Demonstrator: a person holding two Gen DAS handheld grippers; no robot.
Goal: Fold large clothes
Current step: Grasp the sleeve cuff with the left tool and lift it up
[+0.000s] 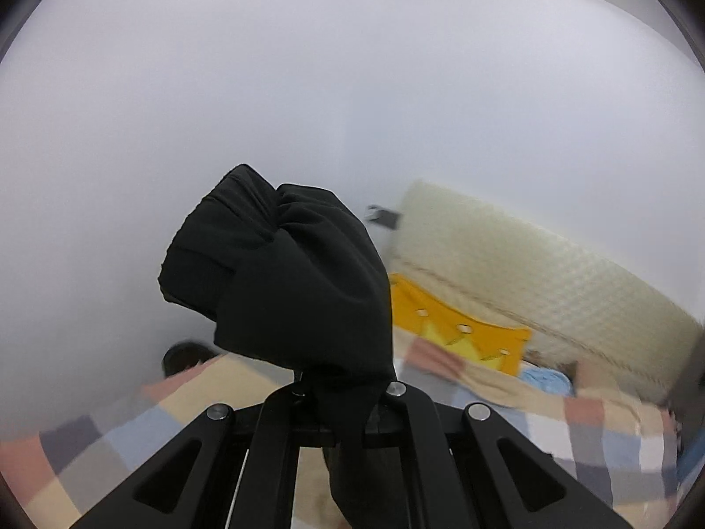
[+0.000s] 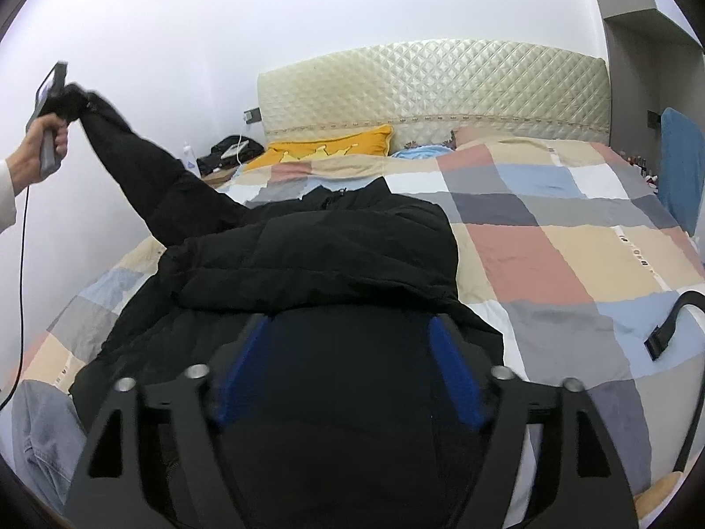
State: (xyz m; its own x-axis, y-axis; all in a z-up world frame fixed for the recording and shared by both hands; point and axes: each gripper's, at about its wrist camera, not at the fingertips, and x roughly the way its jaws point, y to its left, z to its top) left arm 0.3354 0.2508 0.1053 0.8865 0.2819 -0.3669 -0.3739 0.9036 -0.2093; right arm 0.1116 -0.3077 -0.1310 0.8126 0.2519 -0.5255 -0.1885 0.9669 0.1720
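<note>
A large black padded jacket (image 2: 317, 255) lies on the checked bedspread (image 2: 551, 255), its right side folded over the body. My left gripper (image 1: 343, 390) is shut on the cuff of the jacket's sleeve (image 1: 286, 273) and holds it high in the air. In the right wrist view that gripper (image 2: 66, 97) is up at the far left, with the sleeve (image 2: 145, 176) stretched taut from the jacket. My right gripper (image 2: 348, 330) is open just above the jacket's lower part, its blue pads (image 2: 454, 374) spread wide with nothing between them.
A quilted cream headboard (image 2: 440, 83) and a yellow pillow (image 2: 335, 145) are at the far end of the bed. A black strap (image 2: 669, 326) lies at the right edge. Grey jeans (image 2: 39, 432) hang at the lower left. A cable (image 2: 22, 264) drops from the left hand.
</note>
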